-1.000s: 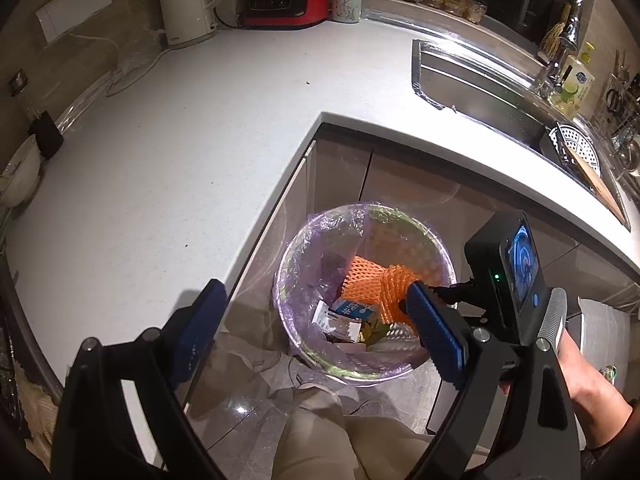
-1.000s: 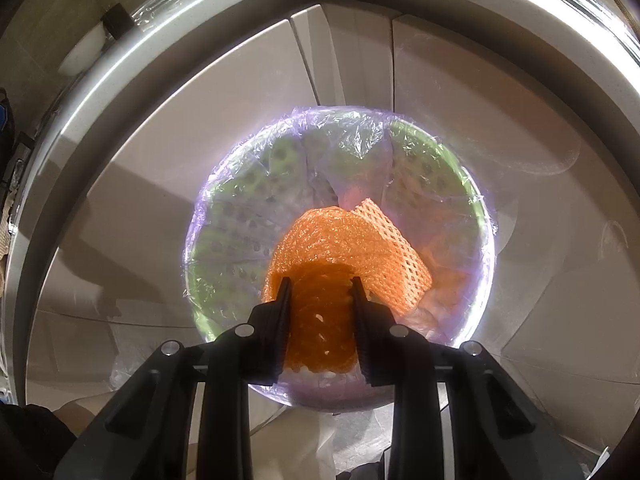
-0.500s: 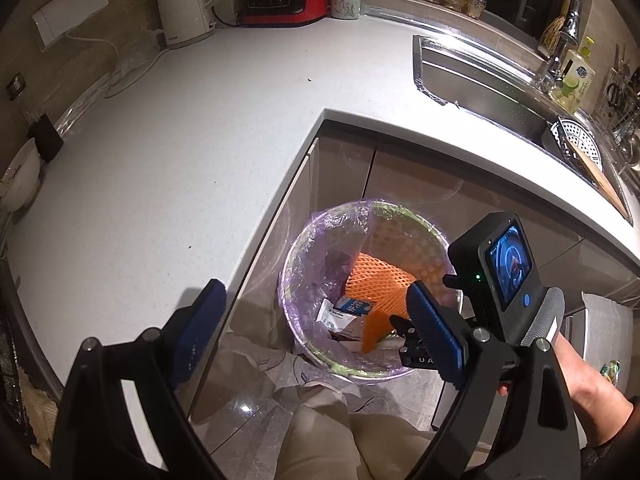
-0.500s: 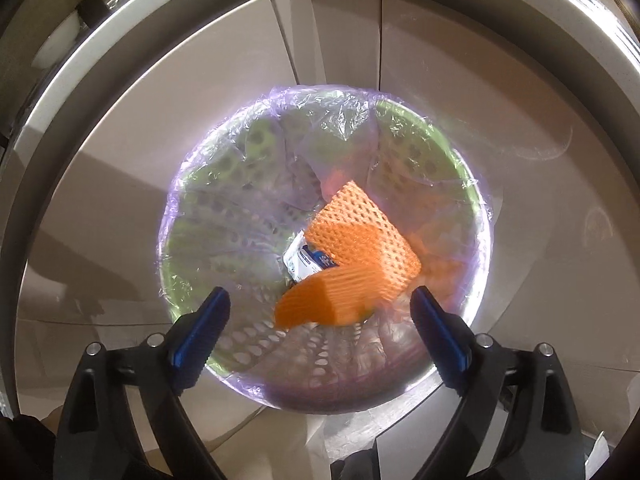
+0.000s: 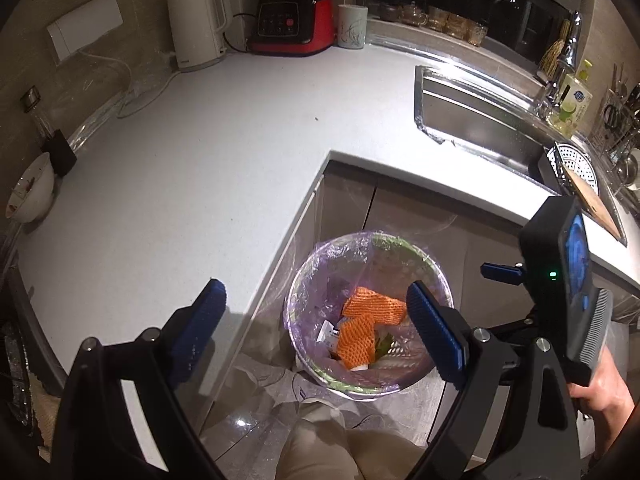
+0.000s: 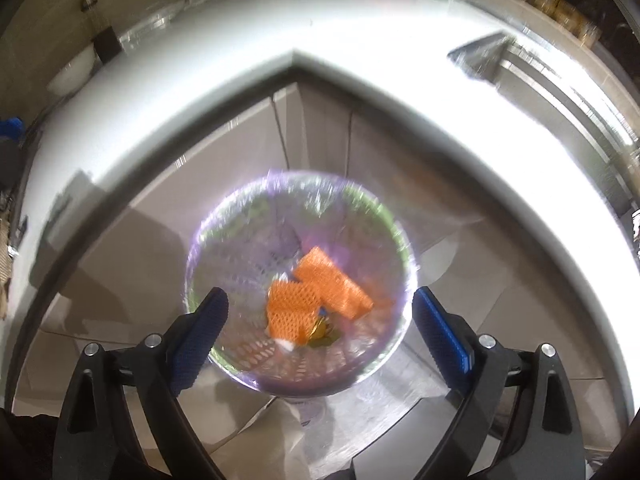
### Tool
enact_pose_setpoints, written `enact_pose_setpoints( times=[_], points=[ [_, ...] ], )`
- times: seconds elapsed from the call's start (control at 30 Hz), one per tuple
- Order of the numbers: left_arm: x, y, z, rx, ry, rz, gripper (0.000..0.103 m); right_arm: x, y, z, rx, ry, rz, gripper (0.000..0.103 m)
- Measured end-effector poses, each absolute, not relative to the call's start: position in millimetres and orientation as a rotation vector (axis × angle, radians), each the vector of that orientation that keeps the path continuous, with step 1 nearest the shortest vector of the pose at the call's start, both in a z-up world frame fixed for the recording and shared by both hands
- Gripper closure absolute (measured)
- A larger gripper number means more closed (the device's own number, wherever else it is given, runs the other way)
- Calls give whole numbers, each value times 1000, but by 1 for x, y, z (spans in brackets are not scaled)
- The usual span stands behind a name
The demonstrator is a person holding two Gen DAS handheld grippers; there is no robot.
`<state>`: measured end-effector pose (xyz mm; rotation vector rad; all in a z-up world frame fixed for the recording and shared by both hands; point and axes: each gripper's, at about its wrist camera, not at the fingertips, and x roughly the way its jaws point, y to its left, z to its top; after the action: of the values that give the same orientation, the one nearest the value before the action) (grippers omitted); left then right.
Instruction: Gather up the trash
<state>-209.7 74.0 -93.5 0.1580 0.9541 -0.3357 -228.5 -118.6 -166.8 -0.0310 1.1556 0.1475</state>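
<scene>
My right claw is opening wide, nothing between the jaws; left claw gapes empty too. Both orange foam nets lie inside the bin, below. Drop step looks done; next, find more trash on the counter behind the bin.

A trash bin stands on the floor in the inner corner of the L-shaped tabletop, in front of the cabinet doors. In the bin lie two foam fruit nets, one partly over the other, on top of a small carton. At the back of the tabletop a kettle, a blender base and a cup stand in a row from left to right. A bowl sits at the far left edge. The sink is set into the right arm, with a soap bottle behind it and a steamer rack to its right.
</scene>
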Motion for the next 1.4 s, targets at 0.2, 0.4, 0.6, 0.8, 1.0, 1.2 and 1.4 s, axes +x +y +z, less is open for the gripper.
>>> enact_pose_setpoints(
  times=[0.2,0.4,0.6,0.8,1.0,1.2,1.4],
  points=[
    [-222,71,-43,184,841,-316,10,-246,-133,-81,-48,1016,96,3],
    [-239,66,2,154,778,-305,8,-270,-144,-16,-10,931,93,2],
    [-260,57,29,172,709,-267,8,-299,-140,26,-33,837,97,2],
    [-276,49,37,149,693,-272,8,-325,-140,43,-62,778,79,2],
    [-292,42,35,143,691,-288,8,-345,-146,47,-51,764,67,2],
    [-299,39,35,140,687,-298,8,-354,-149,48,-43,756,51,2],
    [-301,40,35,144,686,-299,8,-358,-147,47,-42,756,43,2]
  ],
)
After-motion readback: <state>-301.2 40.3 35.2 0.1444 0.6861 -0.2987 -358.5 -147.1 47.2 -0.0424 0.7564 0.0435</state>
